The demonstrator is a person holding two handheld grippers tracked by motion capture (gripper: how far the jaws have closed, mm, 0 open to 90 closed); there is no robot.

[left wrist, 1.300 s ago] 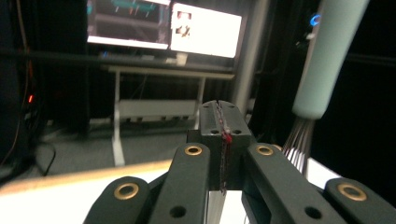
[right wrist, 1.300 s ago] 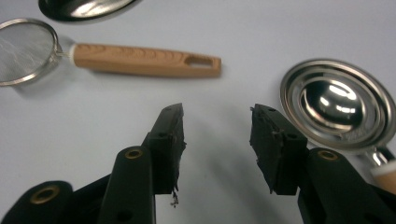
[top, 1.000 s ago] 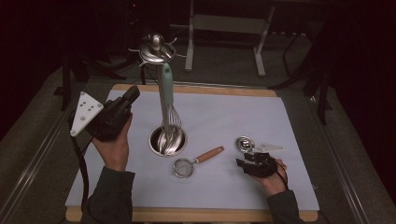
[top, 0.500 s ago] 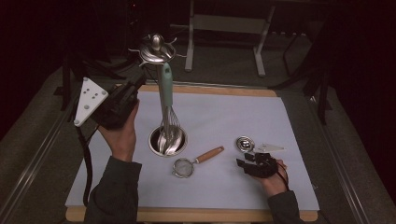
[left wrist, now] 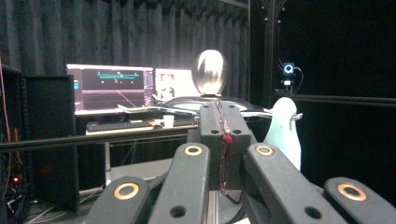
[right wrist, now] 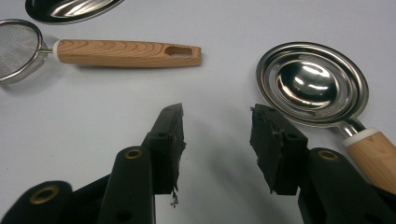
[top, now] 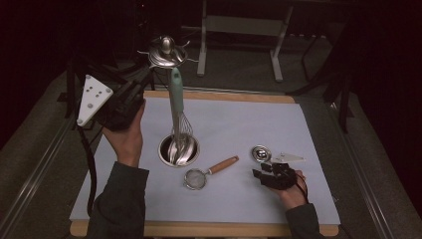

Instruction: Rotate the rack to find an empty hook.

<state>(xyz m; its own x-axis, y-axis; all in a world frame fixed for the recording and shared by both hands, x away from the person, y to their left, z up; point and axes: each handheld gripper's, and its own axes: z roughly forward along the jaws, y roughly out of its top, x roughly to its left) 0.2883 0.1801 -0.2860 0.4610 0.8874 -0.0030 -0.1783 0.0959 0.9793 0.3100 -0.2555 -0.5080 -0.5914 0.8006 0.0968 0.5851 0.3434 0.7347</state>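
Left gripper (top: 130,99) clenched, empty, beside the rack (top: 166,51) where the whisk (top: 178,117) hangs over the metal cup (top: 178,149); back straight off the mint handle; right gripper (right wrist: 215,135) released, idle by the egg separator (right wrist: 313,84).

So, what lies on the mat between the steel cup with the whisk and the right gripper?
In the high view, a small strainer with a wooden handle lies between the steel cup and the right gripper.
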